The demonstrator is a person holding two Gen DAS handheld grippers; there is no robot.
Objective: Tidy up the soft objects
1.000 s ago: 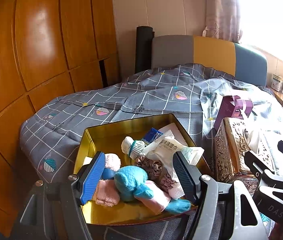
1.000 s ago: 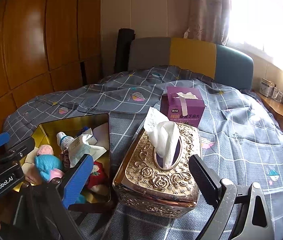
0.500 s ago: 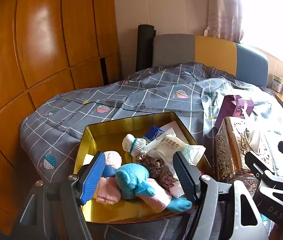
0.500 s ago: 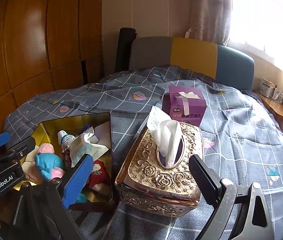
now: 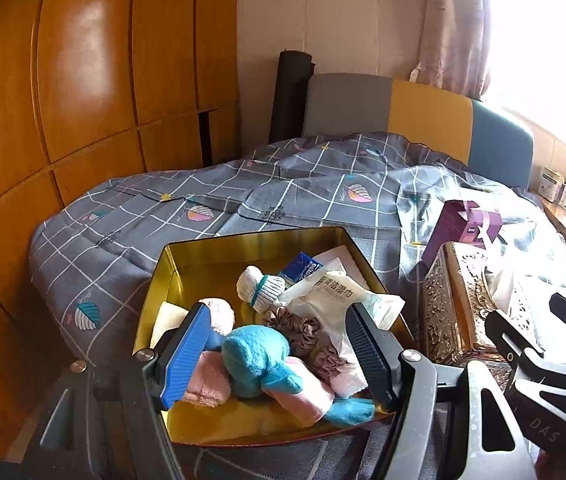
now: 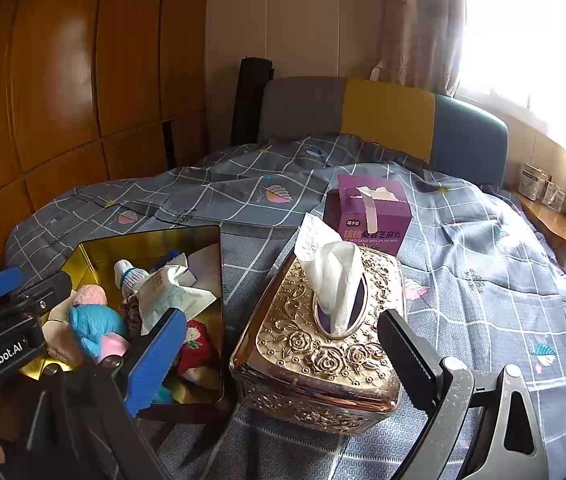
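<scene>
We held the left gripper (image 5: 279,344) with its jaws wide apart above the near end of the gold tin (image 5: 187,264), clamped on nothing. The right gripper (image 6: 279,344) also stood apart and empty, framing the near side of the tissue box (image 6: 323,344), which sat on the bed (image 6: 483,264) just right of the tin.

The soft things lay heaped in the tin: a blue plush toy (image 5: 257,358) nearest us, pink cloth rolls (image 5: 209,384) under and beside it, a brown scrunchie (image 5: 303,328), a rolled white sock (image 5: 261,286) farther in, and a wipes packet (image 5: 339,292) on the right.

We judged the toy light and squashy, unlikely to slip or break. Its rounded body looked the best place to pinch, squeezing well in, since the limbs would only flop.
</scene>
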